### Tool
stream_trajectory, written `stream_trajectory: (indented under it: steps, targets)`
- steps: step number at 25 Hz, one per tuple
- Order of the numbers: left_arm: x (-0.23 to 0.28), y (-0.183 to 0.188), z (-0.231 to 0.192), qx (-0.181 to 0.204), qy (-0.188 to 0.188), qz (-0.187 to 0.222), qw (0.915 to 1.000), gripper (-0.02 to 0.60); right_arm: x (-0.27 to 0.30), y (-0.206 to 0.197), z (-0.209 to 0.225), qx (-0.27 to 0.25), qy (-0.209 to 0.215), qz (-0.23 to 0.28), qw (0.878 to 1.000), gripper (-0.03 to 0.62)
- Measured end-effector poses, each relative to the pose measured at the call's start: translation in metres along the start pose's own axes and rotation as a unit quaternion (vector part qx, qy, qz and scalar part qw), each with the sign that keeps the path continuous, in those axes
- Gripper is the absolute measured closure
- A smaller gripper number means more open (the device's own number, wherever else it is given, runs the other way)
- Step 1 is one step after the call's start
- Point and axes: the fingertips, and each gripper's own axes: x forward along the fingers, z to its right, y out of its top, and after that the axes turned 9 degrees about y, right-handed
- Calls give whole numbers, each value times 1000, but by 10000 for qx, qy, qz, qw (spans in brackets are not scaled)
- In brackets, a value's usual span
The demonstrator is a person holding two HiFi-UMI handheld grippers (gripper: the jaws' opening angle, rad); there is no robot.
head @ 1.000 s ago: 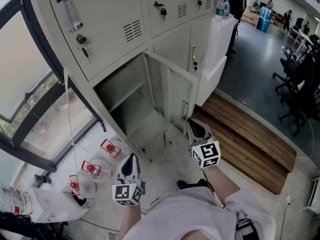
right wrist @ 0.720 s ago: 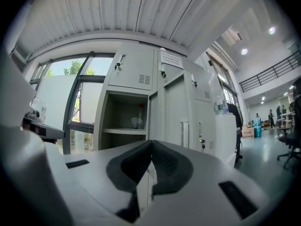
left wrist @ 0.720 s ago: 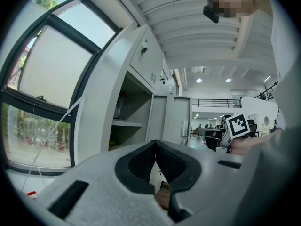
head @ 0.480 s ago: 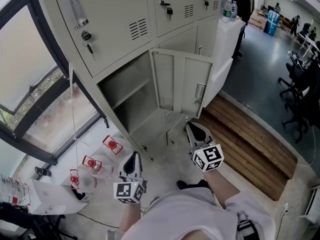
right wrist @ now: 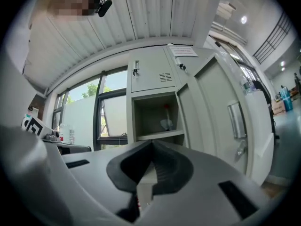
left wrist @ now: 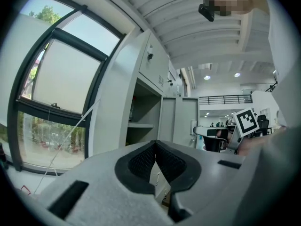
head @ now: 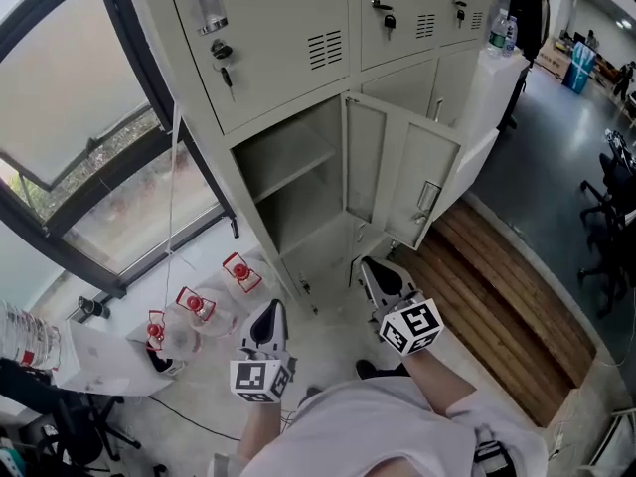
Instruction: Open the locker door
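- The locker door [head: 412, 182] of the lower compartment [head: 298, 187] stands swung out to the right. Its inner face is towards us, and its handle [head: 427, 199] is on the far, free edge.
- The left gripper [head: 269, 311] hangs low over the floor, well apart from the locker. In the left gripper view its jaws meet at the tips with nothing between them.
- The right gripper [head: 368, 266] is below the door's bottom edge, near it but not touching. The right gripper view shows its jaws pressed together and empty.
- We judge the opening essentially done: the shelf [head: 293, 172] inside is fully exposed.
- If we want the door wider, we would nudge it with the closed right gripper tip at the free edge near the handle, not near the hinge. We would push slowly along its arc.
- We would keep the left gripper clear of the swing.
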Motion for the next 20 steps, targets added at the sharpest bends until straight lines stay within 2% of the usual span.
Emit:
stream_trajectory:
  steps: [10,20]
  targets:
    - [-20,2,-23,89,565,123,9983,578,27,-10,-44,-116,836,-34,9964,582]
    - [-26,5,-32,186,803,135,9965,578,43,-18,-62,91,1192,-125,9928,582]
